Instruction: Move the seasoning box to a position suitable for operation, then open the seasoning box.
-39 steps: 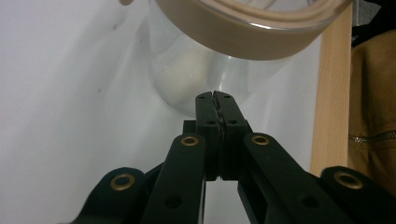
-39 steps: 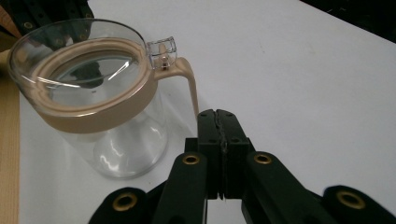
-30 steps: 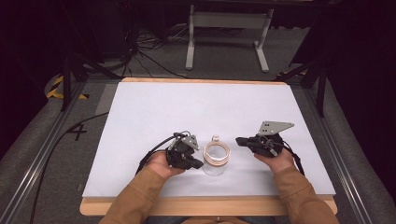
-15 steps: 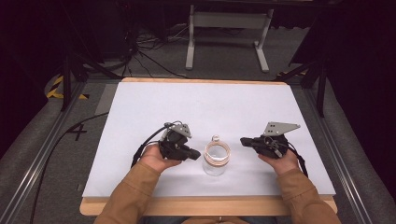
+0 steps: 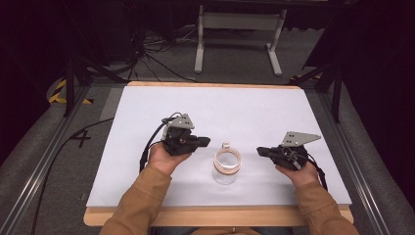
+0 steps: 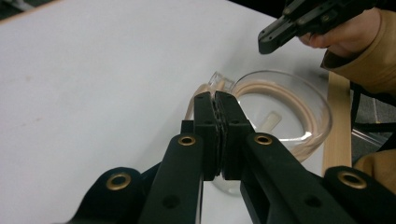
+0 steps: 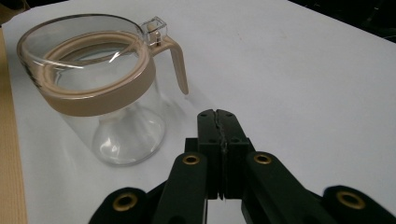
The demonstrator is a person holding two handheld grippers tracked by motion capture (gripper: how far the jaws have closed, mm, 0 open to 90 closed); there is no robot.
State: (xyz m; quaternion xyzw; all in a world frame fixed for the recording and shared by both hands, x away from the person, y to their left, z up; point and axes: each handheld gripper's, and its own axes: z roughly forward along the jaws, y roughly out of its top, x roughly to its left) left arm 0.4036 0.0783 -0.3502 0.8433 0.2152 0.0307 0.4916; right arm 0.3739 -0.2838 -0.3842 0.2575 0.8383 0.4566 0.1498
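A clear glass jug point(image 5: 226, 165) with a beige collar and a short beige handle stands upright on the white table top point(image 5: 230, 110), near the front middle. In the right gripper view the jug point(image 7: 100, 88) is to the upper left, apart from my right gripper point(image 7: 220, 114), whose jaws are pressed together on nothing. My left gripper point(image 6: 215, 98) is shut too, its tips just short of the jug point(image 6: 275, 112) rim. In the high view the left gripper point(image 5: 205, 142) sits left of the jug and the right gripper point(image 5: 260, 151) right of it, both pointing inward.
The table's wooden front edge point(image 5: 215, 216) runs just behind the forearms. A grey metal stand point(image 5: 240, 29) and cables point(image 5: 147, 54) lie on the floor beyond the far edge. Metal rails point(image 5: 39, 166) flank the table.
Both hands have moved slightly outward and back from the jug; the left gripper has risen and shifted left. The jug has stayed in place.
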